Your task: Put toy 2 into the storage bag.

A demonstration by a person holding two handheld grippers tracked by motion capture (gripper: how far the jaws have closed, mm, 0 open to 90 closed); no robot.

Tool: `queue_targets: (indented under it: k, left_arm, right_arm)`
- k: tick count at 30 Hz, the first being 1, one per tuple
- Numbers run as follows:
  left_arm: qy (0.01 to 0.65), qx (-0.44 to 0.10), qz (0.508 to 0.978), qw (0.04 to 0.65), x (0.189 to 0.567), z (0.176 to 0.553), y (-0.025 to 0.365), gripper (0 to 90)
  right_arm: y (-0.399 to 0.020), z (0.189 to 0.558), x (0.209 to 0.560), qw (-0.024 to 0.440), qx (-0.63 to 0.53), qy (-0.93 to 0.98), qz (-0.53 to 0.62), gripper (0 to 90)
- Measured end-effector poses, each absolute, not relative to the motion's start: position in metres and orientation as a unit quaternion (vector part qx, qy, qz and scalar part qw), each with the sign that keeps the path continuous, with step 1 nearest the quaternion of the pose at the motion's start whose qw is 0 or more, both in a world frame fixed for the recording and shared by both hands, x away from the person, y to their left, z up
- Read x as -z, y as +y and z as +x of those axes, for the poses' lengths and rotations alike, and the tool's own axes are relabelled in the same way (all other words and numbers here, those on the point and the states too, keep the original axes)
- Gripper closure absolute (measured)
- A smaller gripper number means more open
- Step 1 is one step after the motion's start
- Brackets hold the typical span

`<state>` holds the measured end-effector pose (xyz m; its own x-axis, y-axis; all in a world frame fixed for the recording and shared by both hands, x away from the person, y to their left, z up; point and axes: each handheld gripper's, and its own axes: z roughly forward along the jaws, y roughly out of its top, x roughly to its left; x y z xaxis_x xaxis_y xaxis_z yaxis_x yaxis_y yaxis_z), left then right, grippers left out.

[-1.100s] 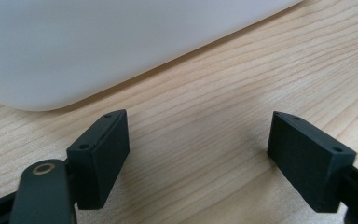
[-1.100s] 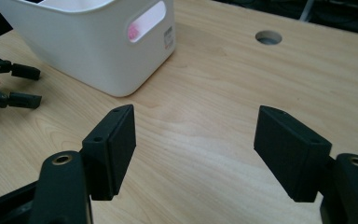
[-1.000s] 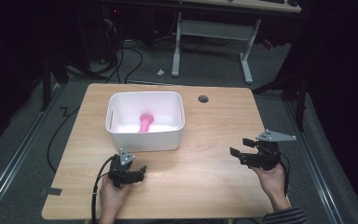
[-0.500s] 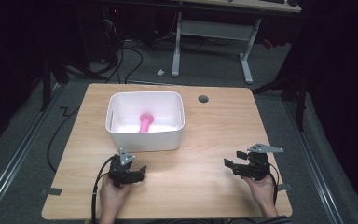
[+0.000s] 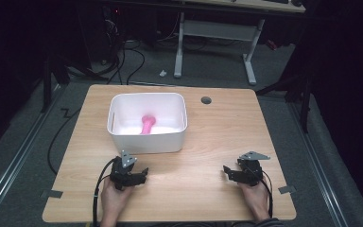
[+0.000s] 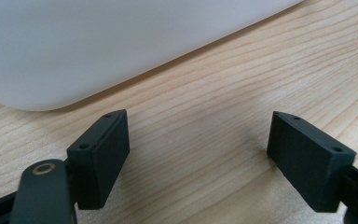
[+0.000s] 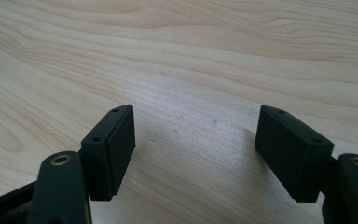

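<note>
Resting low on the table (image 5: pixel 208 142), the left gripper (image 5: pixel 139 174) and right gripper (image 5: pixel 230 172) both have jaws apart and empty. The pink object (image 5: pixel 147 124) lies inside the white bin (image 5: pixel 146 142), at 12 o'clock from the left gripper. Approach over the rim, descending vertically.

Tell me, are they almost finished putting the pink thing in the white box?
Looks nearly finished. The pink thing already lies inside the white box. Nothing is in hand: the left gripper and the right gripper both sit low over the wooden table with jaws wide open and nothing between them. I can see nothing else on the table to put away, so probably little remains.
</note>
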<state>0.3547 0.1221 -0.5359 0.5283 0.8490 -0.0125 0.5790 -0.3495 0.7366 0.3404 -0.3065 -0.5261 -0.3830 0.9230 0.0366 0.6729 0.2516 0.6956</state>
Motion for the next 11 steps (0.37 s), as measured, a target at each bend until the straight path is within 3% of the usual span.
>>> queue_targets:
  k: [3, 11]
  left_arm:
    - [0.447, -0.191, 0.799, 0.354, 0.5358, 0.3548, 0.1222, 21.3]
    - [0.447, -0.19, 0.799, 0.354, 0.5358, 0.3548, 0.1224, 21.4]
  right_arm:
    - [-0.3027, 0.3388, 0.5298, 0.22, -0.318, 0.77, 0.507, 28.0]
    - [-0.3024, 0.3385, 0.5307, 0.222, -0.321, 0.769, 0.505, 27.1]
